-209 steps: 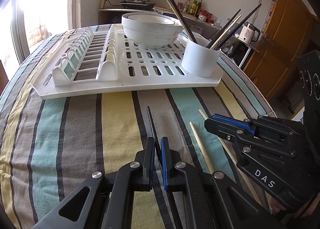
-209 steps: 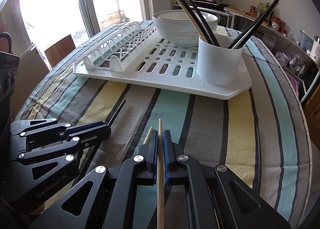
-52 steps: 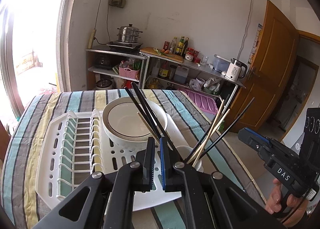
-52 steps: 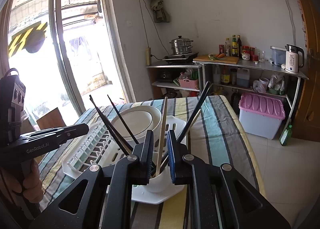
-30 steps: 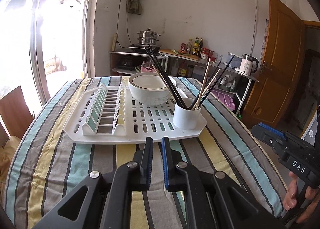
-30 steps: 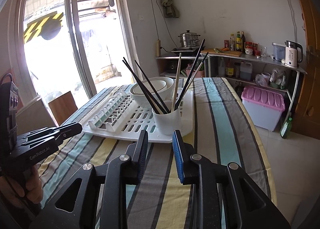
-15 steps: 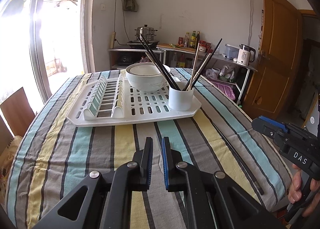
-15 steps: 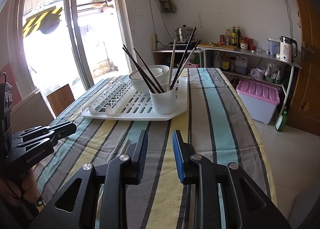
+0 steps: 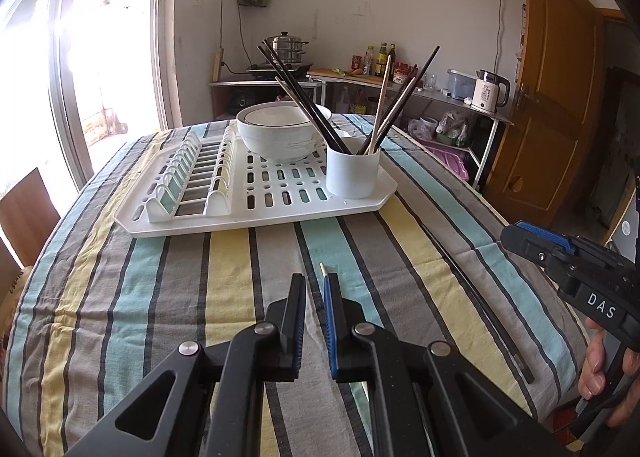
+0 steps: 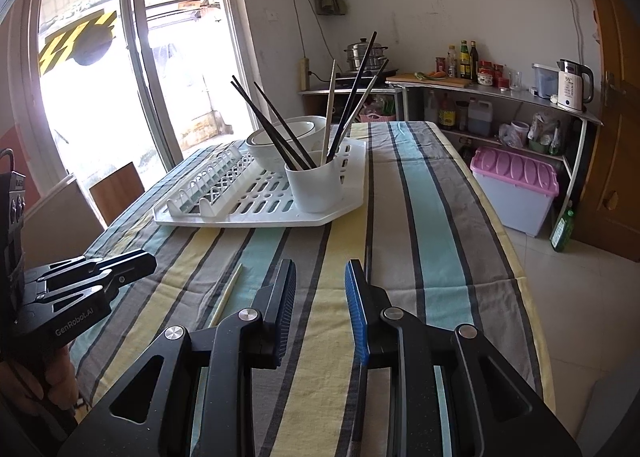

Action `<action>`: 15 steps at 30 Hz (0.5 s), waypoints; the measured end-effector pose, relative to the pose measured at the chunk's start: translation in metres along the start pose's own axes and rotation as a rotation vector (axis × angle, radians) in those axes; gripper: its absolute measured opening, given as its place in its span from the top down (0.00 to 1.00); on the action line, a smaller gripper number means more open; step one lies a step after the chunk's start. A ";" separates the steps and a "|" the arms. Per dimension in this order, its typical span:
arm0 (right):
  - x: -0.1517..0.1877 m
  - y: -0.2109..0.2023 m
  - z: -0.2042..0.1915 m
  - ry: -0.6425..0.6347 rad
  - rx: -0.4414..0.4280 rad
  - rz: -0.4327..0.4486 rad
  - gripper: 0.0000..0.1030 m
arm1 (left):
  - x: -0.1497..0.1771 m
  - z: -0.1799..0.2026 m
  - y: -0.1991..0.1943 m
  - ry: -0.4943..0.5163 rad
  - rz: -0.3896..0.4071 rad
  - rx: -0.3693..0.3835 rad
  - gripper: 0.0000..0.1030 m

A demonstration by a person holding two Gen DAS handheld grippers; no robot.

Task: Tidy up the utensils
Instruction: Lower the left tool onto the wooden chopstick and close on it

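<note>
A white cup [image 9: 352, 168] on the white drying rack [image 9: 256, 213] holds several black and wooden chopsticks; it also shows in the right wrist view [image 10: 316, 187]. A wooden chopstick [image 10: 227, 293] lies on the striped tablecloth; its tip [image 9: 322, 266] shows just ahead of my left gripper [image 9: 314, 285], which is slightly open and empty. A black chopstick [image 9: 476, 297] lies on the cloth to the right, and runs under my right gripper [image 10: 320, 271] in the right wrist view [image 10: 367, 257]. The right gripper is open and empty.
White bowls [image 9: 282, 131] sit on the rack behind the cup. The rack's plate slots [image 9: 188, 177] are on its left. The table edge [image 10: 516, 257] drops off on the right. A wooden chair [image 9: 24, 213] stands at the left.
Both grippers have released their chopsticks into the cup, pulled back and dropped low over the near cloth. The right gripper opened wider.
</note>
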State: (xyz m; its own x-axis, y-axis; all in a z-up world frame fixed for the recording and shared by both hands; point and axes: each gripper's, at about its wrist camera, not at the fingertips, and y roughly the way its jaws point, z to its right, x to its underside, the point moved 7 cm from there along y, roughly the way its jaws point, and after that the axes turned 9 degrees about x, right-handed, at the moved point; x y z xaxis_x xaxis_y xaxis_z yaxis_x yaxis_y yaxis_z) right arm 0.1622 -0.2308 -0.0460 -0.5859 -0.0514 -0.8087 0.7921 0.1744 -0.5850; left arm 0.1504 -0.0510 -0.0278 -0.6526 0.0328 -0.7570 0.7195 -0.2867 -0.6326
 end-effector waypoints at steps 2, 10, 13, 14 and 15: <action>0.002 0.005 0.002 0.001 -0.001 -0.014 0.74 | 0.003 -0.001 0.007 -0.003 -0.018 0.002 0.92; 0.010 0.030 0.013 -0.003 0.024 -0.087 0.74 | 0.016 -0.010 0.038 -0.047 -0.100 0.027 0.83; 0.014 0.040 0.016 -0.010 0.027 -0.121 0.74 | 0.021 -0.013 0.048 -0.071 -0.135 0.046 0.82; 0.015 0.043 0.016 -0.015 0.031 -0.131 0.74 | 0.022 -0.014 0.052 -0.078 -0.146 0.052 0.82; 0.016 0.046 0.017 -0.020 0.035 -0.139 0.74 | 0.023 -0.014 0.056 -0.085 -0.156 0.058 0.82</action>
State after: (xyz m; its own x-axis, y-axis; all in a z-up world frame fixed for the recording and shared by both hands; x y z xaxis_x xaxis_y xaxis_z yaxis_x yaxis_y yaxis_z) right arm 0.1920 -0.2405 -0.0871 -0.6874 -0.0927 -0.7204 0.7090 0.1297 -0.6932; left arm 0.1786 -0.0531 -0.0828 -0.7749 0.0007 -0.6321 0.5945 -0.3388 -0.7292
